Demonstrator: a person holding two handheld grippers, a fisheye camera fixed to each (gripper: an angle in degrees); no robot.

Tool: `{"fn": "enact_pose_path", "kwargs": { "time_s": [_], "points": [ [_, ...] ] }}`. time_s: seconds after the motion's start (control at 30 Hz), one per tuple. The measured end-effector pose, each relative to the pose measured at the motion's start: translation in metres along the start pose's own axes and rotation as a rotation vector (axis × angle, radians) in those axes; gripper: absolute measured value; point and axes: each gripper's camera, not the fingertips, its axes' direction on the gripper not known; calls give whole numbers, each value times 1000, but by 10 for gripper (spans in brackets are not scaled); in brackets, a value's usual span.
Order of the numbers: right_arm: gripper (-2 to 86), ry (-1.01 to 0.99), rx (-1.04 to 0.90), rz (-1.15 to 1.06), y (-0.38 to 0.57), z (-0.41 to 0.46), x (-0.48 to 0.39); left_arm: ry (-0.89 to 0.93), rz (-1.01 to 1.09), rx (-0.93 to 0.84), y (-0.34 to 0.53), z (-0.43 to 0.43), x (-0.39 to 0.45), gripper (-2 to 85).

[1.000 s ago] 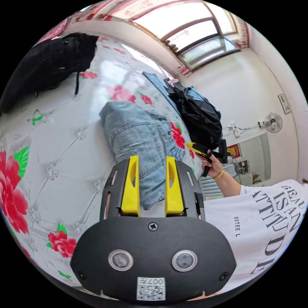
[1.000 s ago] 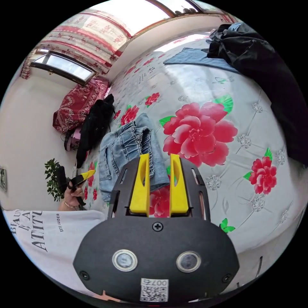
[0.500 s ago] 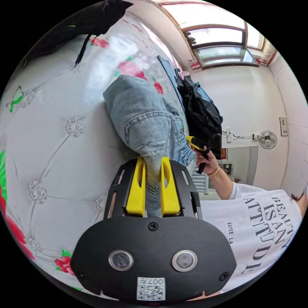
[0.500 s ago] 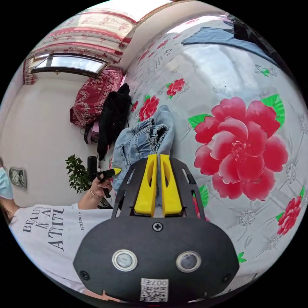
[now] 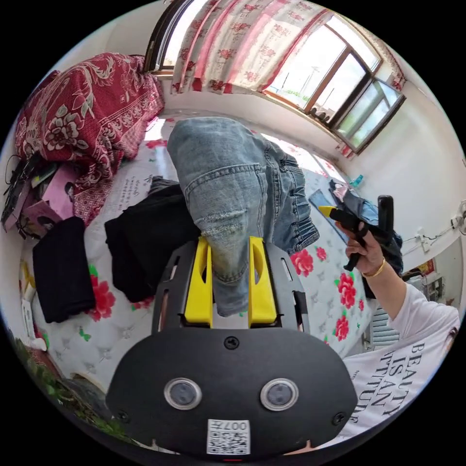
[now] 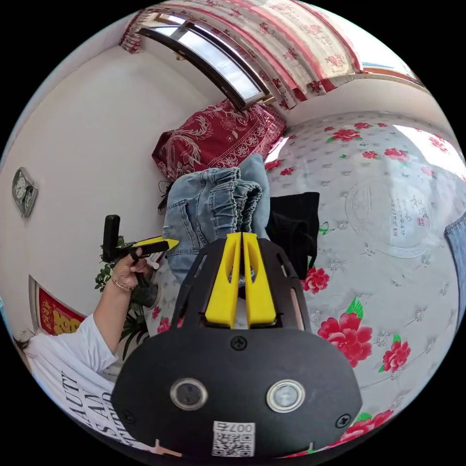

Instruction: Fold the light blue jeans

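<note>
While the folded light blue jeans (image 5: 233, 194) are hanging in the air above the flowered bed (image 5: 335, 272), the left gripper (image 5: 230, 279) is clamping a thick fold of denim between its two yellow jaws, the cloth bulging out past the tips and draping toward the person's hand (image 5: 365, 247). In the right gripper view, the right gripper (image 6: 240, 276) is pinching the jeans' edge, its jaws standing nearly together with a thin strip of denim running between them and the gathered waistband bunching just beyond the tips. A black garment (image 6: 293, 225) is lying on the bed behind the jeans, beyond the jaw tips.
</note>
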Motion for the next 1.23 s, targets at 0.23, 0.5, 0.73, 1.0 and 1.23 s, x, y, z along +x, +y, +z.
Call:
{"fn": "enact_pose_path", "kwargs": {
  "time_s": [0.23,0.5,0.73,1.0,1.23],
  "points": [
    [15,118,-202,-20,38,153,0,-252,-82,24,46,76,-8,117],
    [9,436,-584,-244,185,166,3,-470,1,6,31,164,6,93],
    [30,478,-522,-192,274,144,-2,-509,23,-9,-13,183,-5,90],
    [78,672,-352,18,263,33,52,-435,-81,126,72,107,15,75],
    [116,1290,-4,431,306,-296,143,-260,-161,-106,261,113,95,25]
  ]
}}
